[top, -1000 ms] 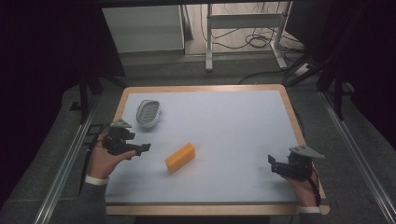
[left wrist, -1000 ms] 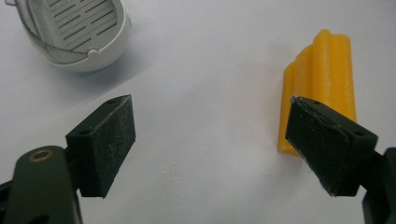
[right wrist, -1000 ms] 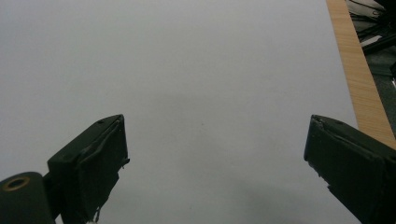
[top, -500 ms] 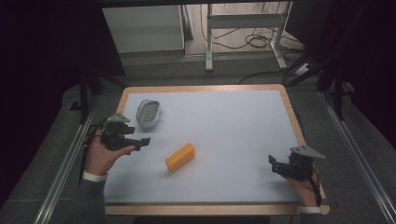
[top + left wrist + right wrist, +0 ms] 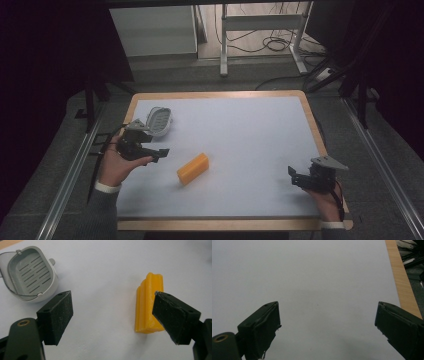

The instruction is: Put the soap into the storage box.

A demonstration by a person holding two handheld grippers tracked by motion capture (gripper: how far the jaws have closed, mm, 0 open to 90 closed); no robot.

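The left gripper point(image 5: 150, 149) has moved up the white counter point(image 5: 240, 140), fingers wide, nearer the yellow ridged soap bar point(image 5: 149, 306) lying beside the grey plastic dish point(image 5: 31, 273). The right gripper point(image 5: 309, 178) waits, wide too.

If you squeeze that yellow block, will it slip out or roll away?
The yellow block probably won't roll: it lies on a long flat side. Its surface looks smooth and waxy, so it might slip between the pads. It looks solid, so likely stiff rather than floppy.
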